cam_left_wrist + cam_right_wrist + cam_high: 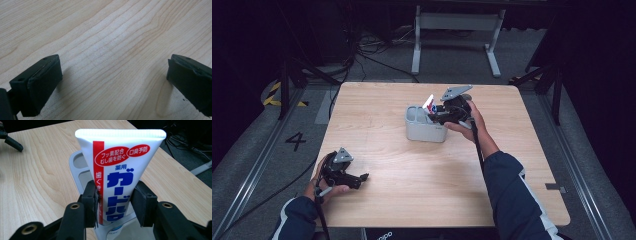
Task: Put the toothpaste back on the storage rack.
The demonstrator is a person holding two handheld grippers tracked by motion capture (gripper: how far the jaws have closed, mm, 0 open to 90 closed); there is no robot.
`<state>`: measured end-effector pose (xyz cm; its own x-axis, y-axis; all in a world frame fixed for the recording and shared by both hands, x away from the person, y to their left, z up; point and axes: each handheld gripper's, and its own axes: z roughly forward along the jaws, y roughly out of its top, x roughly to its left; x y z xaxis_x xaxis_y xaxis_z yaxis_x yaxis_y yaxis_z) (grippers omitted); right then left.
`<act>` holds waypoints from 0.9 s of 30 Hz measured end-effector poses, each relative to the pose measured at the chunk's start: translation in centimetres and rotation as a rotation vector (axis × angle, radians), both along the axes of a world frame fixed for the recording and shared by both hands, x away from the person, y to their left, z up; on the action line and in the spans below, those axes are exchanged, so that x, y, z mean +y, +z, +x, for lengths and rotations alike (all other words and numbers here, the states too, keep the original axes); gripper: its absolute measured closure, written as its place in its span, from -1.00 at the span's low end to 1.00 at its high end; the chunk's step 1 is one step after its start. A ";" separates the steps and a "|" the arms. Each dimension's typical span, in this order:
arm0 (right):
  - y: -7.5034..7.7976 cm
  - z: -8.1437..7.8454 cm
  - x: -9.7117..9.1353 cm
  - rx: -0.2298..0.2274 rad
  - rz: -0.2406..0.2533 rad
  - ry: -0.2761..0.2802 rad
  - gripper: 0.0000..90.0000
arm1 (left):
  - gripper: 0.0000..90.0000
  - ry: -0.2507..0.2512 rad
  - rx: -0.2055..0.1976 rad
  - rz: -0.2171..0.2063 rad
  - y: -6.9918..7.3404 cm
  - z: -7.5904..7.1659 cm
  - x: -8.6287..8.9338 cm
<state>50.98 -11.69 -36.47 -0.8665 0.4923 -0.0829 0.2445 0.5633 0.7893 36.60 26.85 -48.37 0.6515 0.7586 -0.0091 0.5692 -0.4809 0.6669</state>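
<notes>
Counter: pale wood laminate w/ clear grain, square-ish w/ rounded corners, matte. It stands on a grey floor w/ metal rails on both sides, a painted "4" at left and yellow-black hazard tape beyond it; cables and a white frame lie behind the counter, and the rest of the room is dark.

Grey plastic caddy sits near the counter's middle: boxy, smooth, rounded compartments. A toothpaste tube stands upright in it, crimped flat end on top; glossy white w/ red stripe, red ovals and blue Japanese lettering.

Right hand-held gripper, black w/ grey three-cornered plate on top, is at the caddy's right side. Its pads sit on both sides of the tube's lower half, left pad touching; the right pad looks against the edge, but can't tell for sure if it presses.

Left hand-held gripper rests low at the counter's near-left corner, well apart from the caddy; jaws spread wide, only bare wood between them.
</notes>
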 end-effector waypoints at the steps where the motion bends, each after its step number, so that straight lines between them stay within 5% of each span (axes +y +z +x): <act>1: 0.0 0.0 0.1 0.000 -0.004 0.004 0.31 | -0.99 0.000 0.000 0.000 0.0 0.0 0.0; 27: -0.5 -0.2 1.3 0.012 -0.020 0.036 0.30 | -0.99 0.000 0.000 0.001 0.0 0.0 0.0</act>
